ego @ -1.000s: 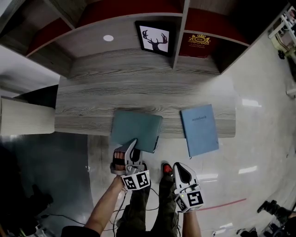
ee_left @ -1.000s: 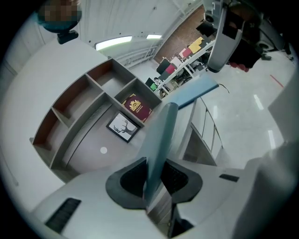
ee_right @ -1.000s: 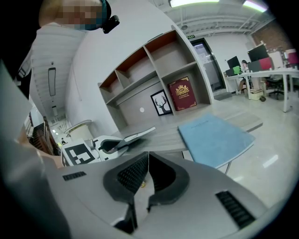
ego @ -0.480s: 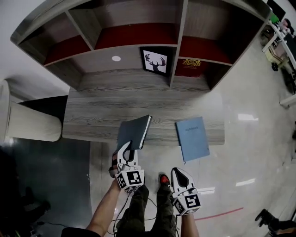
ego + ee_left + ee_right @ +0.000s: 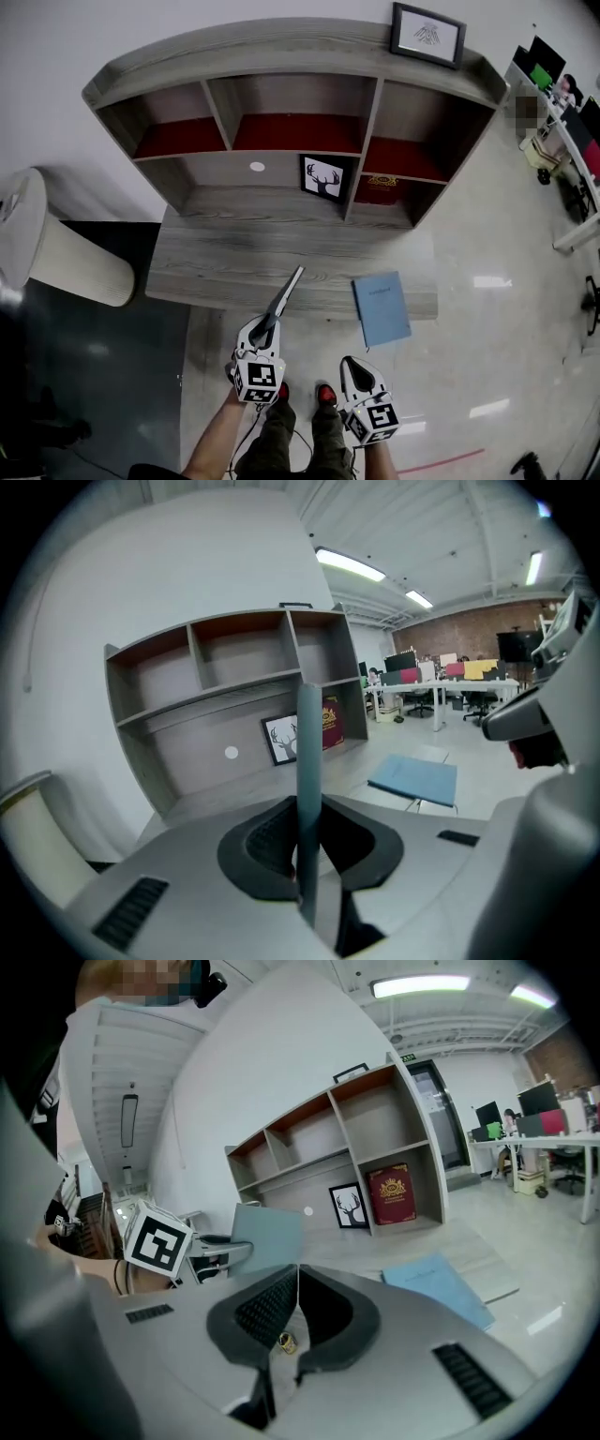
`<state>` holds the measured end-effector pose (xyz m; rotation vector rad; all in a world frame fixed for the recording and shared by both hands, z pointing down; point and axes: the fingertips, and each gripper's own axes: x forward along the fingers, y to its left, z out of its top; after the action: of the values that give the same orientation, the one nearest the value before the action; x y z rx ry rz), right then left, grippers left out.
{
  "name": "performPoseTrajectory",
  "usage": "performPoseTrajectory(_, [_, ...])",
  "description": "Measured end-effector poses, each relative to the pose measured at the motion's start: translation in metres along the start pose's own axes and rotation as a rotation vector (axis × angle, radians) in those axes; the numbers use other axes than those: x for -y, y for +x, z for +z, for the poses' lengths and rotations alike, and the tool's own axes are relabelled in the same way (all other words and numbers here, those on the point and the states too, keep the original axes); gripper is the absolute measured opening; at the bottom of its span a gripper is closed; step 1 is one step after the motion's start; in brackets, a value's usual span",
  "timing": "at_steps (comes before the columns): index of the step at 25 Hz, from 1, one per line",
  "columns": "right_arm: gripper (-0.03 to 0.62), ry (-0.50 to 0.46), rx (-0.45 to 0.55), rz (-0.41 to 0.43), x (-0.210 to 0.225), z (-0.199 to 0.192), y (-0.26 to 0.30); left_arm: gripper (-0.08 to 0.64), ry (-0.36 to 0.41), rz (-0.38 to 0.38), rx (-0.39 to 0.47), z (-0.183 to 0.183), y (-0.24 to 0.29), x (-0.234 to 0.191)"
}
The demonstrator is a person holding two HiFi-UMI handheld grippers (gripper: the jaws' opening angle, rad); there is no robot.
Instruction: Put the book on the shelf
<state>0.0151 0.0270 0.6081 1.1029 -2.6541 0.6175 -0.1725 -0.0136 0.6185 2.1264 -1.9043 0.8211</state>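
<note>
Book (image 5: 285,297), thin and grey-blue, gripped at its lower end by the left gripper (image 5: 266,327) and held on edge. The head view shows it as a narrow slanted strip over the front edge of the desk (image 5: 234,262), lifted off the surface. In the left gripper view the cover stands upright between the two dark pads, which press on it from either side; these jaws have just been closing upon it. The right gripper (image 5: 353,366) hangs beside the left one, apart from both books, its jaws clenched together with nothing between them. A light blue notebook (image 5: 381,307) lies flat at the desk's front right, its near end overhanging the edge. At the back of the desk stands the shelf unit (image 5: 281,52), of grey wood, with three open upper compartments whose floors are red. Below them a framed deer picture (image 5: 322,177) stands just left of a vertical divider, and a red book (image 5: 380,185) with a gold crest stands just right of it. A small white disc (image 5: 257,166) marks the back panel left of the deer picture. A second framed picture (image 5: 428,33) stands on top of the unit at its right end. A pale cylinder (image 5: 70,258) lies tilted on the floor left of the desk.
</note>
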Motion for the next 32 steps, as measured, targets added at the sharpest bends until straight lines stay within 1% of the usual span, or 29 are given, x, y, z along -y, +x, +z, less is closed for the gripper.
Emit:
performPoseTrajectory(4, [0.029,-0.037,0.024,0.007,-0.013,0.023,-0.003,0.055,-0.054,-0.027,0.037,0.022,-0.033,-0.002])
performPoseTrajectory(8, [0.029,-0.083,0.014,0.004,-0.036,0.044,-0.010,0.055,-0.170,-0.038,0.083,0.040,-0.069,-0.010])
performPoseTrajectory(10, [0.029,-0.105,0.058,0.006,-0.042,0.054,-0.010,0.055,-0.190,-0.035,0.113,0.052,-0.085,-0.020])
performPoseTrajectory(14, [0.029,-0.127,0.124,-0.007,-0.055,0.081,-0.011,0.055,-0.196,-0.036,0.155,0.070,-0.110,-0.041])
performPoseTrajectory(18, [0.029,-0.156,0.171,-0.036,-0.073,0.101,-0.019,0.055,-0.202,-0.046,0.166,0.069,-0.137,-0.055])
performPoseTrajectory(21, [0.029,-0.180,0.213,-0.059,-0.086,0.117,-0.020,0.055,-0.192,-0.063,0.183,0.069,-0.149,-0.065])
performPoseTrajectory(24, [0.029,-0.197,0.255,-0.078,-0.099,0.130,-0.017,0.055,-0.170,-0.070,0.217,0.070,-0.155,-0.079])
performPoseTrajectory(29, [0.029,-0.214,0.289,-0.091,-0.116,0.144,-0.015,0.055,-0.149,-0.090,0.245,0.085,-0.168,-0.095])
performPoseTrajectory(32, [0.029,-0.226,0.294,-0.099,-0.119,0.151,-0.010,0.055,-0.144,-0.096,0.265,0.093,-0.169,-0.102])
